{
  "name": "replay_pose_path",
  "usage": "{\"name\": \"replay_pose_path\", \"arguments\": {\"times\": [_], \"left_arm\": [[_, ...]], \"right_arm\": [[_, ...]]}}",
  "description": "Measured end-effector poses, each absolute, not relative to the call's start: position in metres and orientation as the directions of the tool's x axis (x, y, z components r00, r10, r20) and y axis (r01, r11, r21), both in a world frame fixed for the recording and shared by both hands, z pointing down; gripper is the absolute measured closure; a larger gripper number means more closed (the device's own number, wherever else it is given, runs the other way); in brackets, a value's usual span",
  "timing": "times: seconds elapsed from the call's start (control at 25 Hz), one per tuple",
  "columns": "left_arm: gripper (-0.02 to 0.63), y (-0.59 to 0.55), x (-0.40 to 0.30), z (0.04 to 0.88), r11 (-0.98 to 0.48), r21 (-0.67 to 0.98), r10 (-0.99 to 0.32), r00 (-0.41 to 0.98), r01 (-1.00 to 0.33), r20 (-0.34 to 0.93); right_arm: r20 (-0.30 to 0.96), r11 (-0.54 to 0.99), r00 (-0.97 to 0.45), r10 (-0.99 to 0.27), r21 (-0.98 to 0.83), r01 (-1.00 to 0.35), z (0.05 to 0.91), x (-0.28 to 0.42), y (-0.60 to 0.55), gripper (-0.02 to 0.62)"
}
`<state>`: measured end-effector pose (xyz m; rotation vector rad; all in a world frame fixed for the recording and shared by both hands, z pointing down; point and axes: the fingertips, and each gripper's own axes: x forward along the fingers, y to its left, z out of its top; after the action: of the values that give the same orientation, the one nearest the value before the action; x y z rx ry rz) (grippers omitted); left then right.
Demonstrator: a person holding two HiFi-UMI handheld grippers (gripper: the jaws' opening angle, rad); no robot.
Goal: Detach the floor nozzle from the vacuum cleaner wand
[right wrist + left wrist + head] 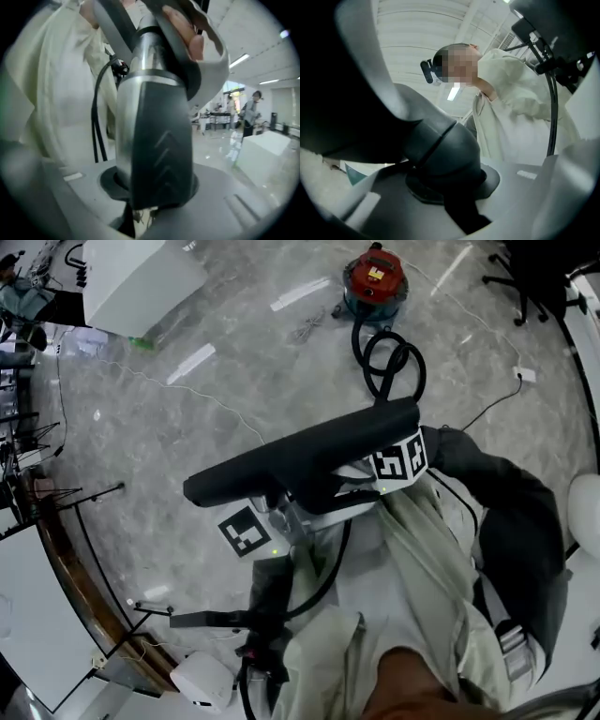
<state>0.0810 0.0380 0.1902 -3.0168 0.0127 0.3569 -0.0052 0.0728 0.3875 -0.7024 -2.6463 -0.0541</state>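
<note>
The floor nozzle (300, 460) is held clear of the floor (187, 409), near the person's chest. Fingers of the left gripper (272, 504) and right gripper (364, 479) both clench its body. The wand (145, 61) appears still seated in the neck; separation remains.

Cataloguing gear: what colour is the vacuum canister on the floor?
The canister is red; head view shows it best.
</note>
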Motion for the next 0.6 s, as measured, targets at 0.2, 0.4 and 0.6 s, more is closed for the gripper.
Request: {"name": "replay_pose_path", "arguments": {"times": [0.2,0.4,0.6], "left_arm": [[0.529,-0.034,0.061,0.187,-0.94,0.064,-0.339,0.893,-0.336,-0.295],[0.534,-0.084,0.034,0.201,-0.738,0.179,-0.675,0.708,-0.651,-0.209],[0.534,-0.072,0.029,0.206,-0.782,0.184,-0.623,0.754,-0.596,-0.208]], "right_arm": [[0.374,0.933,-0.855,0.358,-0.104,0.345,0.366,-0.012,0.024,0.513],[0.285,0.967,-0.927,-0.245,-0.002,-0.256,0.374,-0.037,-0.038,0.522],[0.288,0.981,-0.942,-0.173,-0.032,-0.191,0.383,-0.048,-0.022,0.523]]}}
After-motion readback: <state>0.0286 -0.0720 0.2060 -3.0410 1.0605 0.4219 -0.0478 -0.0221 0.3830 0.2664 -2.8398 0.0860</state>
